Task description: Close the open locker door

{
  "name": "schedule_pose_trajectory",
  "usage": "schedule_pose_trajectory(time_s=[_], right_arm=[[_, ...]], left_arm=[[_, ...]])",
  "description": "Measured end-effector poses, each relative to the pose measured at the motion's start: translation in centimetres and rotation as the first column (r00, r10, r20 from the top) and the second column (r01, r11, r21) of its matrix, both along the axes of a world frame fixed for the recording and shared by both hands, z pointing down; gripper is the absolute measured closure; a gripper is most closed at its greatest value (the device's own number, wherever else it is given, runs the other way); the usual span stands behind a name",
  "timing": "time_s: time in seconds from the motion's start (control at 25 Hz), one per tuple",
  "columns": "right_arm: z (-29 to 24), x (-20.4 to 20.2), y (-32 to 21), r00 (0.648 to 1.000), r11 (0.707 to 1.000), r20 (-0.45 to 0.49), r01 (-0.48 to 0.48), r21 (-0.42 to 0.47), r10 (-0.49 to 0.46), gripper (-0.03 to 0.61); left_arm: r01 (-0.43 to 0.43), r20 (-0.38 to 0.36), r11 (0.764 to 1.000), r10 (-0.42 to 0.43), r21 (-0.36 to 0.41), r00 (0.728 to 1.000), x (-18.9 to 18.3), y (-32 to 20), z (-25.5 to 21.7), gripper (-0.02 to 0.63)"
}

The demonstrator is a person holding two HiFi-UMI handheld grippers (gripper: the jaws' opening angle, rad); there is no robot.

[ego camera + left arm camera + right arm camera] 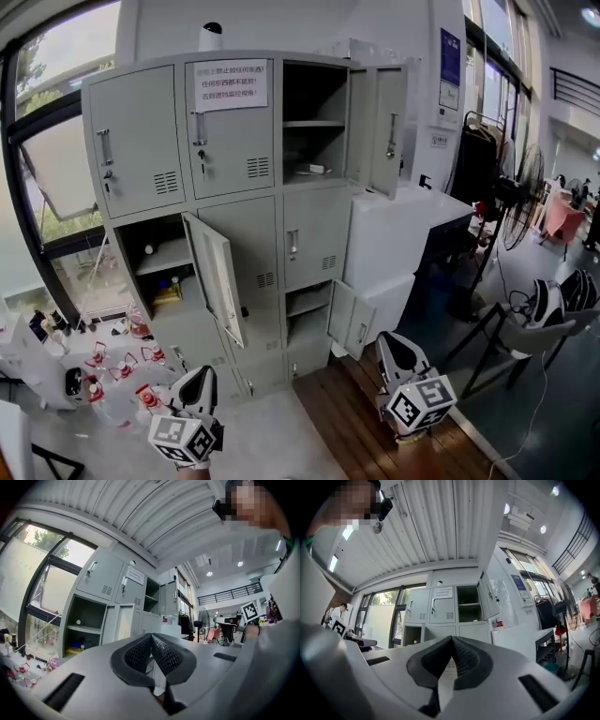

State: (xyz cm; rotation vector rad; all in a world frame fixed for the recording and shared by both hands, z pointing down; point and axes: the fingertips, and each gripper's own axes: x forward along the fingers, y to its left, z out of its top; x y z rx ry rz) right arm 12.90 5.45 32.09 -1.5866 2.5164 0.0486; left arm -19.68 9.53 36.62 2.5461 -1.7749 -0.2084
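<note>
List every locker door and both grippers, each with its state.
Top right door: open.
Middle left door: open.
Bottom right door: open.
Top left door: closed.
Top middle door: closed.
Middle right door: closed.
Left gripper: shut, empty.
Right gripper: shut, empty.

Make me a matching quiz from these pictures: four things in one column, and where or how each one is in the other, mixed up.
Column A
1. paper notice
2. standing fan
3. left gripper
4. middle-left locker door

Column B
a. swung open on its hinges
b. jaws together, nothing between them
c. stuck on a closed top-row door
d. at the right side of the head view

Pairs: 1-c, 2-d, 3-b, 4-a
</note>
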Motion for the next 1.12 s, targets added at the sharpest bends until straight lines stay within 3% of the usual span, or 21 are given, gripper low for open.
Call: schedule_pose_trajectory(time_s=[0.24,0.36,0.56,0.84,1.12], right_arm=[[0.2,-1.5,-5.5,0.999,0.998,-0.012,-0.054,-0.019,0.053,0.574],[0.3,-1.9,-7.6,0.999,0.999,-0.021,-0.032,-0.034,0.031,0.574],[-0.1,-2.3,-12.2,0.998,0.998,-0.021,0.055,-0.021,-0.055,0.574],[-0.7,-1.7,-17.5,0.985,0.985,0.028,0.173,0.008,-0.173,0.574],[0.4,-2.5,-20.5,0.966,0.967,0.031,0.256,-0.005,-0.256,0.574]], left_arm=[[-0.004,0.034,1.0,0.004,0.008,0.999,-2.0,-5.7,-0.9,0.592],[-0.007,0.029,1.0,0.007,0.007,1.0,-1.8,-7.7,-1.0,0.592],[0.068,0.11,0.996,-0.075,0.062,0.991,-0.6,-10.4,-1.7,0.592],[0.128,-0.035,0.991,-0.127,0.029,0.991,1.8,-13.0,-2.2,0.592],[0.176,0.009,0.984,-0.176,0.035,0.984,3.4,-13.9,-1.4,0.591]])
